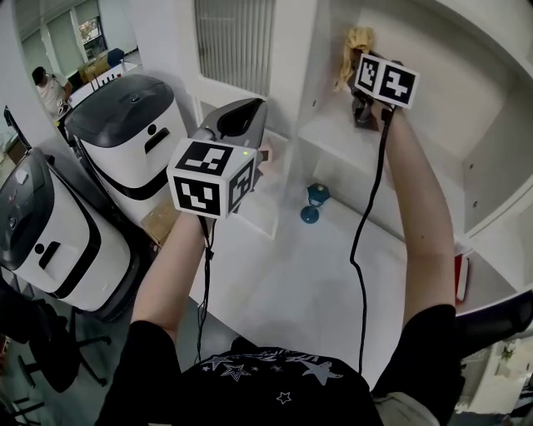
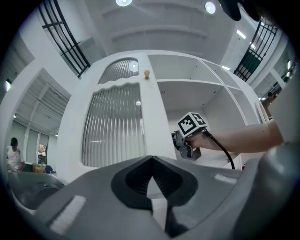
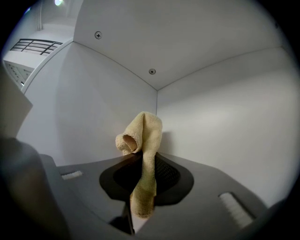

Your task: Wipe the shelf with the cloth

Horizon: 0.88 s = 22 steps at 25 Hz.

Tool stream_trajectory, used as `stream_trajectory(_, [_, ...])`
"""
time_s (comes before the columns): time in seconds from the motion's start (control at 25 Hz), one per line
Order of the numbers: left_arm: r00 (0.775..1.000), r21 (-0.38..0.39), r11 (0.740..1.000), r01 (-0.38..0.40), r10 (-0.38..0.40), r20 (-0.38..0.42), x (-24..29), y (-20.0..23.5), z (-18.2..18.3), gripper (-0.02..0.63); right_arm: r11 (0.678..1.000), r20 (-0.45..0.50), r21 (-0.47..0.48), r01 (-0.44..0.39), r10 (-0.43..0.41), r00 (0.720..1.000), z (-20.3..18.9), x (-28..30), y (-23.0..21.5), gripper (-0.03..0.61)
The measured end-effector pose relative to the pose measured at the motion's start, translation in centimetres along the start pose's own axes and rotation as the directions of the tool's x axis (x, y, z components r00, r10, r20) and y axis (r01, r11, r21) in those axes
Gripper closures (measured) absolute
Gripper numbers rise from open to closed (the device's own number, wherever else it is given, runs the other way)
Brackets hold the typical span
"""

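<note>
Two grippers face the white shelf [image 1: 331,133]: the left gripper [image 2: 151,160] hangs short of it, jaws pressed together on nothing. The right gripper [image 3: 143,158] is up inside a compartment near its back corner, clamped on the yellow cloth [image 3: 144,131], which stands above the jaw tips.

A workspace of the lab or open-office kind is what is shown here. Tall white built-in shelving [image 1: 333,137] is seen ahead, with a ribbed glass panel [image 2: 112,126] set into the unit beside it. A bulky white-and-black machine [image 1: 125,133] is parked at the left, and a second machine [image 1: 50,241] is stood just beside it. Further back, a person [image 1: 48,86] is seen near large windows. Overhead, round ceiling lights [image 2: 210,7] are set into a high ceiling, and black railings [image 2: 65,40] are seen along the upper levels.
</note>
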State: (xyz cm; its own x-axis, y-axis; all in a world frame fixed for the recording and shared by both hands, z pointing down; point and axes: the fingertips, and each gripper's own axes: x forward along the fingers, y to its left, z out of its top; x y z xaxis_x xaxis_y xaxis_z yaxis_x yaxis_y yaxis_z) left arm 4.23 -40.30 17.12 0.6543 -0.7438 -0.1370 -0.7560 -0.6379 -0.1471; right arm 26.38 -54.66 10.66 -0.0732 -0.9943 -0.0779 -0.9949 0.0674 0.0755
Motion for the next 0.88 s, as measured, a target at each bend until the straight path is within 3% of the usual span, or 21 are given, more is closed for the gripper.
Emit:
stream_trajectory(0.44, [1.0,-0.005,1.0,-0.007,0.007,-0.006,0.0,0.3,-0.4,0.612,0.999,-0.058,-0.03,0.028,-0.03,0.998,-1.1,0.7,-1.6,0.503])
stream_trajectory(0.88, [0.999,-0.028,0.999,0.038,-0.038,0.006,-1.3,-1.7,0.3,0.612,0.999,-0.018,-0.017,-0.05,0.049,0.999,1.3,-6.6,-0.2,0.503])
